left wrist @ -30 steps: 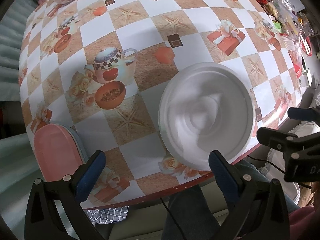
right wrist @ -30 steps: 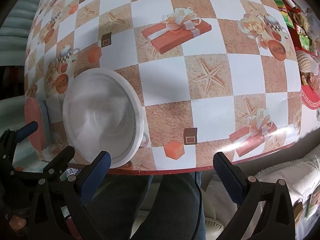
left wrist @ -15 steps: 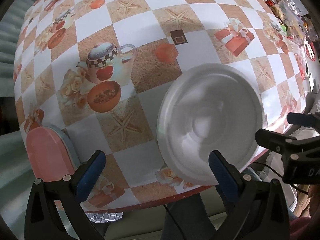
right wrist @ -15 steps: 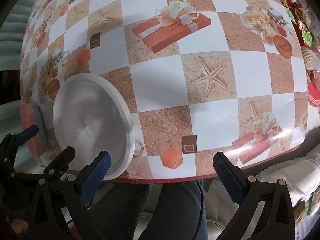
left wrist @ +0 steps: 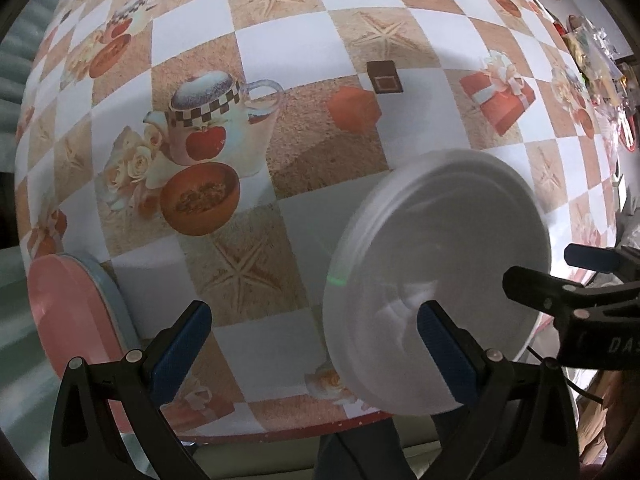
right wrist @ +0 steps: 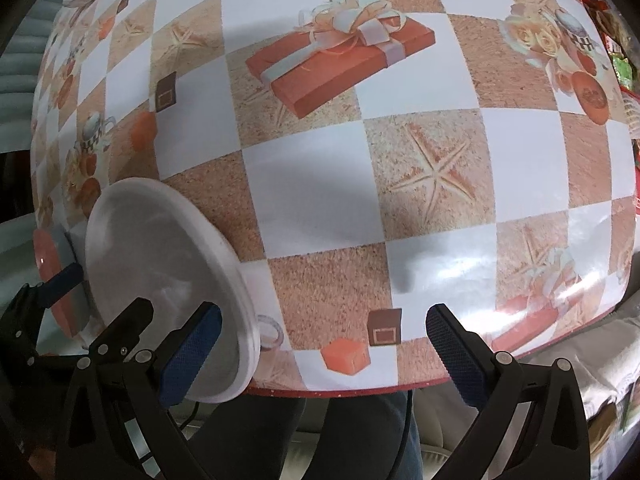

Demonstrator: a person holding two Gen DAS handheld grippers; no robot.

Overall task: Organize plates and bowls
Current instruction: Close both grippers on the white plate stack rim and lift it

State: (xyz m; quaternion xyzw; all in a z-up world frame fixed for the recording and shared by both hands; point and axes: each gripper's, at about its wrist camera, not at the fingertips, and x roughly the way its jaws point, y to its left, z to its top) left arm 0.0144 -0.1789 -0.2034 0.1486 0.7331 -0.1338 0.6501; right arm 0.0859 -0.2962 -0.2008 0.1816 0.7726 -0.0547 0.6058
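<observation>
Two wide-open, empty claws, left claw [left wrist: 312, 336], right claw [right wrist: 322, 344], smooth round white plate [left wrist: 440, 280], glossy checkered tablecloth [right wrist: 320, 184]

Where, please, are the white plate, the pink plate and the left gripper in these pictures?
white plate [left wrist: 436, 280]: left wrist view, on its central well.
pink plate [left wrist: 68, 312]: left wrist view, on its flat face.
left gripper [left wrist: 312, 344]: left wrist view, midway between its blue-padded fingertips.
</observation>
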